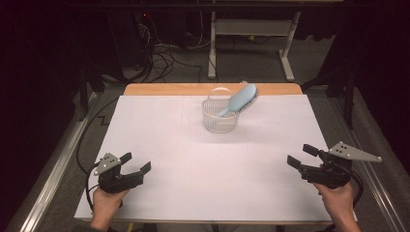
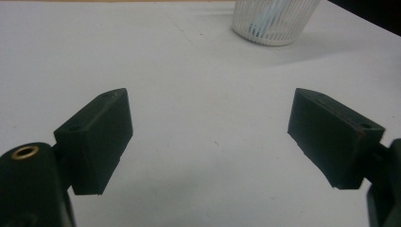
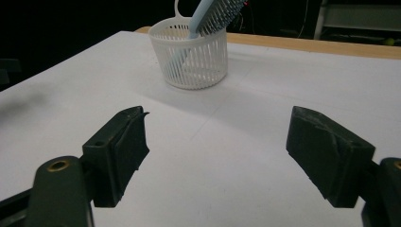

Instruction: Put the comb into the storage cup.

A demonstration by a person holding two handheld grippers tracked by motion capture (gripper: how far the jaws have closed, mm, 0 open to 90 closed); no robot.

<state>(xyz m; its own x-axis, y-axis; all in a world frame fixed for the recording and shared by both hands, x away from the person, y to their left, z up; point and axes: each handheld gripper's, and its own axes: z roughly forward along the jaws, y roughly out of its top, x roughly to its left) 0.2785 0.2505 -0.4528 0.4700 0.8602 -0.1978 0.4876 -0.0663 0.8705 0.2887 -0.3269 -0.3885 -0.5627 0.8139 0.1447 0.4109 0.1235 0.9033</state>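
Up near the top centre of the high view, the blue hairbrush (image 1: 240, 100) stands handle-down and tilted in the white basket (image 1: 220, 121) on the table (image 1: 193, 164). Well apart from it, the left hand-held gripper (image 1: 135, 162) at lower left and the right hand-held gripper (image 1: 300, 155) at lower right both gape wide, nothing between their jaws

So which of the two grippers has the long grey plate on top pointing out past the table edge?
The right gripper; its grey plate points outward, the left gripper's is shorter.
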